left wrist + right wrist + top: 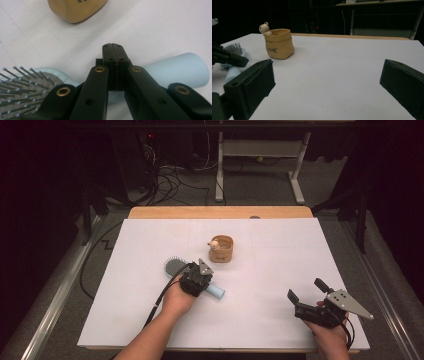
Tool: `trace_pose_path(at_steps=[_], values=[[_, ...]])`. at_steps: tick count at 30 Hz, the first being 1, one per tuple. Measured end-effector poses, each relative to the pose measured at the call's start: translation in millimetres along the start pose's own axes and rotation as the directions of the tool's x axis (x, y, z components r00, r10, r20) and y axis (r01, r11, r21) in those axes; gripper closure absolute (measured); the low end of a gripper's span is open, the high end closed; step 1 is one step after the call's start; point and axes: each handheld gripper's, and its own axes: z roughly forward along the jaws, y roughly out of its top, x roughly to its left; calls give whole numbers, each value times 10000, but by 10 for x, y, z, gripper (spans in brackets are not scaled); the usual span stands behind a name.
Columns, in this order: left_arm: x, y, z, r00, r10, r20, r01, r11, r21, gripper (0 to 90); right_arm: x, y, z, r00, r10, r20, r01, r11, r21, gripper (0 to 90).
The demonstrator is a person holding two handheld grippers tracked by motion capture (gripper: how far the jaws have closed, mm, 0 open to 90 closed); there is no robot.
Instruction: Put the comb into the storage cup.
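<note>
From above, a tan pot (221,249) stands upright near the middle of the white table (280,270) with a small pale figure (213,243) at its rim, its inside hidden, while the left gripper (198,279) sits over a light-blue hairbrush (176,267) lying flat just before the pot, and the right gripper (306,295) hovers well apart, jaws wide. In the left gripper view the jaws are pressed together above the brush handle (180,72), not clamped on it. In the right gripper view the pot (279,43) is left of the spread jaws, nothing between them.
</note>
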Motion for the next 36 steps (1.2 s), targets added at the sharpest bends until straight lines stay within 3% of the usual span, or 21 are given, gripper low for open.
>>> trace_pose_path(at_steps=[9, 12, 15, 27, 36], values=[[-21, -79, -119, 9974, 622, 368, -646, 9954, 703, 900, 10, 4, -7, 10000, -2, 25, 2, 10000, -3, 3], [-70, -166, -184, 9939, 1087, 200, -1100, 9907, 800, 900, 9, 4, -3, 10000, -4, 25, 4, 10000, 7, 3], [-67, -284, -266, 9922, 1218, 259, -1237, 9878, 942, 900, 12, 6, -11, 10000, -1, 24, 1, 10000, -26, 3], [61, -752, -551, 9971, 709, 283, -728, 9946, 745, 900, 25, 5, -6, 10000, -22, 38, 22, 10000, -3, 3], [112, -925, -672, 9989, 342, 319, -351, 9989, 305, 900, 35, 1, -1, 10000, -22, 42, 22, 10000, 12, 3]])
